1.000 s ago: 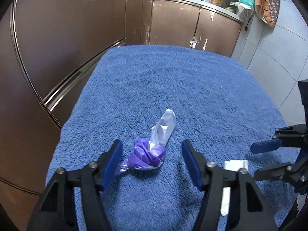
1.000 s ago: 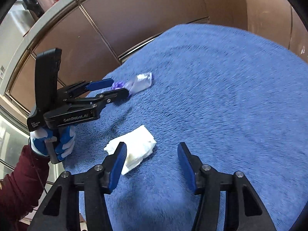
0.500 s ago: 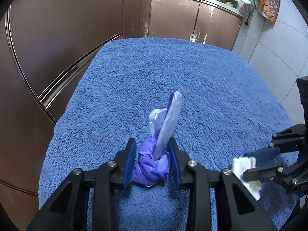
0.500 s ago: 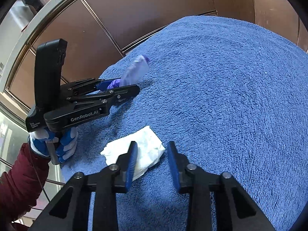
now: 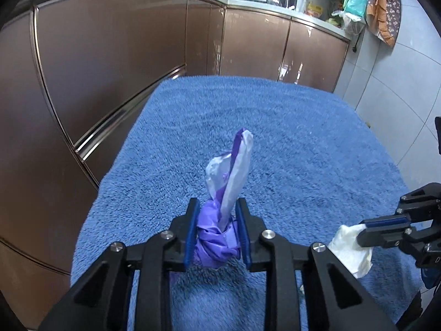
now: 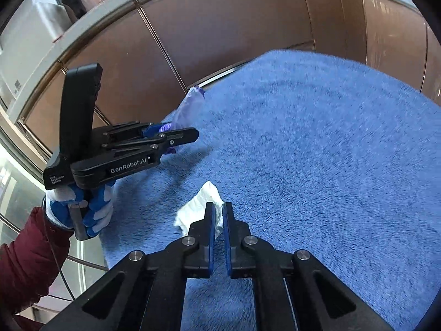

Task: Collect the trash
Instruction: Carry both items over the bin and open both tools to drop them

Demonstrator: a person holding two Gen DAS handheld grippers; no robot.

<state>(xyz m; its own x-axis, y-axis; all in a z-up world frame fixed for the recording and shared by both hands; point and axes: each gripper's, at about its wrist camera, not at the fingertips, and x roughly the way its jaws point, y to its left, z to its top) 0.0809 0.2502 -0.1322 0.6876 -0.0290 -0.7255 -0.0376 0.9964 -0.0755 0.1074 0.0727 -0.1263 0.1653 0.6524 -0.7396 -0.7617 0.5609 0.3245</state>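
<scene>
The purple wrapper (image 5: 217,237) is being squeezed by the closing left gripper (image 5: 217,234), while the white tissue (image 6: 199,209) is clenched by the right gripper (image 6: 217,215) above the blue towel (image 5: 289,138). The thinly pinched tissue could be dropped.

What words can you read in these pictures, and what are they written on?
"GenRobot.AI": white letters on the side of the left gripper, seen from the right wrist.
"Data Acquisition System": small white print on the rear corner of that same gripper's body; tiny, so this reading is not certain.
A grey label on the pale appliance at the far left: too small to read.
The packets on the kitchen counter in the left wrist view: too blurred to read.
</scene>
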